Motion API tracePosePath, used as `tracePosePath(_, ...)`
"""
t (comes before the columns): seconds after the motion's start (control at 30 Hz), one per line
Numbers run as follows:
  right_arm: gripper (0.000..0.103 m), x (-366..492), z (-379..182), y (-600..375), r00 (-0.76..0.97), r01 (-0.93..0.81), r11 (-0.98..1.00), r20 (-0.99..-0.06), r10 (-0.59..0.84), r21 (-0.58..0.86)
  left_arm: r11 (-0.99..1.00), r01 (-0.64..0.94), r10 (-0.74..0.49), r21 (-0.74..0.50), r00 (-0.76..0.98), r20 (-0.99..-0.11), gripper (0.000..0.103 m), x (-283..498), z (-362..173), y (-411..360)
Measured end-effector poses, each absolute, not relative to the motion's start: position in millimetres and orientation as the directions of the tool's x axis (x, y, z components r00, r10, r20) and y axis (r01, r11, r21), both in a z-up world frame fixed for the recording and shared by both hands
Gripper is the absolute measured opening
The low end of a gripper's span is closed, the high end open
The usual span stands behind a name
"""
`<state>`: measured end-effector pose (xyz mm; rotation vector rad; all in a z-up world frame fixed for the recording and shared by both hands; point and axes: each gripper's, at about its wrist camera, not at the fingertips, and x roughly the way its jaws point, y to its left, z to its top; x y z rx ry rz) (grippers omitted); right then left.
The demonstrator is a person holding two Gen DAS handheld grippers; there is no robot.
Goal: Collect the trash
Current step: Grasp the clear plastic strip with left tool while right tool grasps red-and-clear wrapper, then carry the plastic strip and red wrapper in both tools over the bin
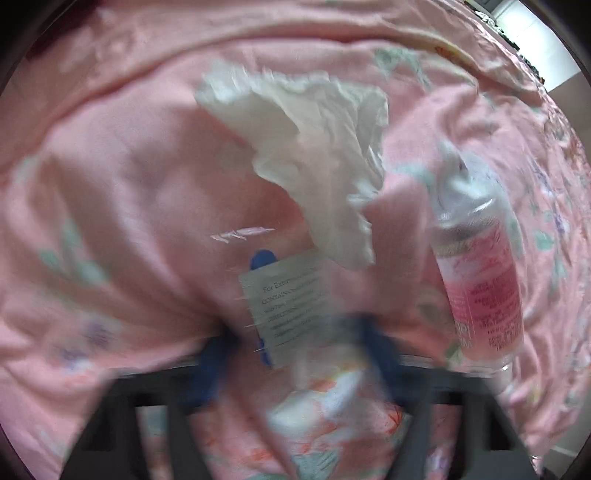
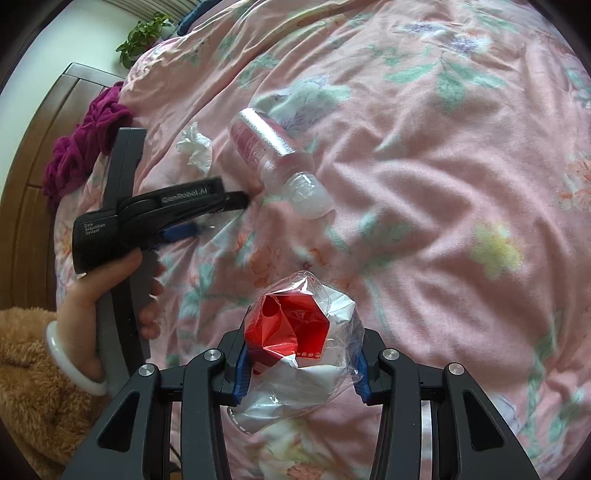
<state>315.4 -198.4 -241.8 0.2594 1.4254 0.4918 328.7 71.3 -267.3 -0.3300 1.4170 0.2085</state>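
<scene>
A crumpled white tissue (image 1: 314,158) lies on the pink floral bedspread (image 1: 110,184), just ahead of my left gripper (image 1: 295,354). It also shows in the right wrist view (image 2: 194,146). A clear wrapper with a white printed label (image 1: 284,302) sits between the left gripper's blurred blue fingers (image 1: 210,373); whether they pinch it is unclear. A clear bottle with a pink label (image 1: 476,280) lies to the right, also visible in the right wrist view (image 2: 269,151). My right gripper (image 2: 299,373) is shut on a crumpled clear and red plastic wrapper (image 2: 295,332).
A magenta cloth (image 2: 81,147) lies at the bed's left edge beside a wooden headboard (image 2: 33,155). A green plant (image 2: 144,33) stands beyond the bed. The person's hand (image 2: 122,295) holds the left gripper (image 2: 221,206).
</scene>
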Motion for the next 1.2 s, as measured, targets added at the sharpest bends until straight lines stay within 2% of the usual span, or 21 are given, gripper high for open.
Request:
tracePosePath(0.03,0.043,314.9,-241.3,-199.4,0.069,-0.169,0.873,-0.878,0.473,0.457,0.935,-0.336,-0.06,-0.111,0.158,-0.986,0.004,328.1,-264.5,72.0)
tracePosePath(0.37,0.043,306.3,-241.2,-199.0,0.053,-0.168,0.86,-0.867,0.496,0.481,0.898,-0.346,-0.17,-0.27,0.293,-0.941,0.003,285.0,-234.2,97.3)
tracePosePath(0.67,0.043,293.0,-234.0,-181.3,0.041,-0.207,0.848,-0.861,0.506,0.488,0.877,-0.336,-0.22,-0.343,0.354,-0.909,0.003,258.7,-214.0,97.9)
tracePosePath(0.97,0.043,269.6,-207.9,-157.1,0.051,-0.312,0.835,-0.869,0.492,0.454,0.876,-0.385,-0.155,-0.291,0.346,-0.925,0.003,190.2,-199.2,110.8)
tracePosePath(1.2,0.043,234.9,-186.8,-128.1,0.048,-0.41,0.814,-0.881,0.471,0.413,0.835,-0.491,-0.091,-0.249,0.324,-0.942,0.003,112.0,-195.6,140.3)
